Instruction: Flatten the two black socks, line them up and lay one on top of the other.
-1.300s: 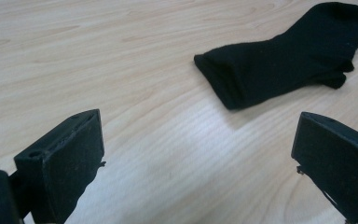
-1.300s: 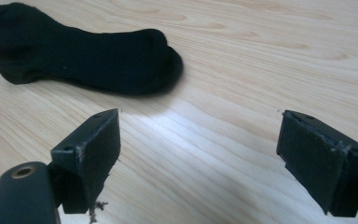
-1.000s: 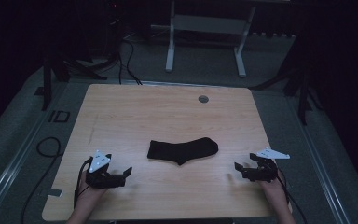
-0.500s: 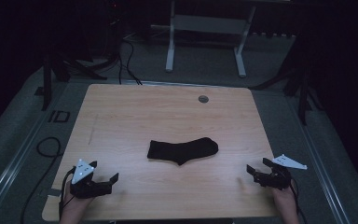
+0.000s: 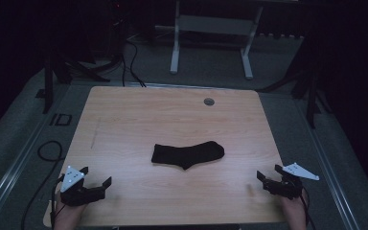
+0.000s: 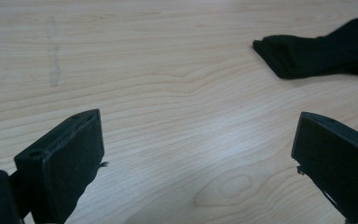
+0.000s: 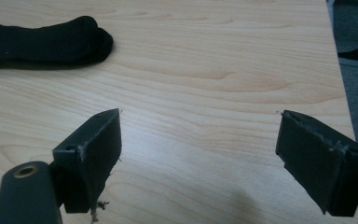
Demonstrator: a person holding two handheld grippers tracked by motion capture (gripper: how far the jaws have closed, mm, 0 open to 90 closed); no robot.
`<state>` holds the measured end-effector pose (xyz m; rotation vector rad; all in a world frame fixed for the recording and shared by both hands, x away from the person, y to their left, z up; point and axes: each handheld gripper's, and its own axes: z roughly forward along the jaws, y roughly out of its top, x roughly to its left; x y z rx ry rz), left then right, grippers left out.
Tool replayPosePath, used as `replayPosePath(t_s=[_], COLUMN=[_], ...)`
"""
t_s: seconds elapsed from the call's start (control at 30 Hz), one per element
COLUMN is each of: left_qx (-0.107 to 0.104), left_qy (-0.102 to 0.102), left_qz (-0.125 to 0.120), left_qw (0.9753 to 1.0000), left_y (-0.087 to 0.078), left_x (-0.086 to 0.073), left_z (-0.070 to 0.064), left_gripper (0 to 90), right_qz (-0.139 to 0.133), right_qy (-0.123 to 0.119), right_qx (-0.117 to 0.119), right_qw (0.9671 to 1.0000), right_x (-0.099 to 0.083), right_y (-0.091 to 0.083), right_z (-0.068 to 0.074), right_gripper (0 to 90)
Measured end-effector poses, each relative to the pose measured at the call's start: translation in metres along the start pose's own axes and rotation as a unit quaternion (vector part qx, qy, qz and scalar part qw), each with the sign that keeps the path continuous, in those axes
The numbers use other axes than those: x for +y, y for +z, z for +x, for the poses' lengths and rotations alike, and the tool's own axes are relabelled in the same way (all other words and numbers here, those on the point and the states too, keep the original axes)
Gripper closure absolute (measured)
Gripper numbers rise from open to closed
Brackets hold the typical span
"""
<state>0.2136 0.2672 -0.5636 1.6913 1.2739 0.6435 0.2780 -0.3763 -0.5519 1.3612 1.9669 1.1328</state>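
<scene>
Sock (image 5: 188, 154) mid-table in high view; grommet (image 5: 209, 101) beyond; gripper views omit it.

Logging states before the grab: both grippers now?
Left gripper: open, empty, short of the black sock.
Right gripper: open, empty.

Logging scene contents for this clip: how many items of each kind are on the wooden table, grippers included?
Black fabric sock: 1
Black two-jaw grippers: 2, left gripper and right gripper, both open and empty
Round grey grommet in the light wooden table: 1
Total: 4
</scene>
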Motion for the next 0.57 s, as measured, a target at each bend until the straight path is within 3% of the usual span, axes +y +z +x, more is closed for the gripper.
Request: replayPosePath(t_s=[0.17, 0.37, 0.57], left_qx=[0.001, 0.011, 0.01], left_qy=[-0.002, -0.013, -0.01], left_qz=[-0.008, -0.017, -0.015], left_qw=[1.0, 0.9997, 0.9998], left_y=[-0.0038, -0.0071, -0.0053], left_x=[0.0009, 0.0007, 0.0], left_z=[0.0049, 0.0102, 0.0087], left_gripper=[2.8, 2.8, 2.8], right_qz=[-0.011, -0.014, -0.009], right_qy=[0.002, 0.007, 0.001], right_qx=[-0.022, -0.026, -0.023], right_qw=[0.9997, 0.9995, 0.9997], right_x=[0.0005, -0.0003, -0.0006], right_y=[-0.0025, -0.0037, -0.0016], right_z=[-0.0002, -0.0022, -0.0005], right_gripper=[13.9, 13.9, 13.9])
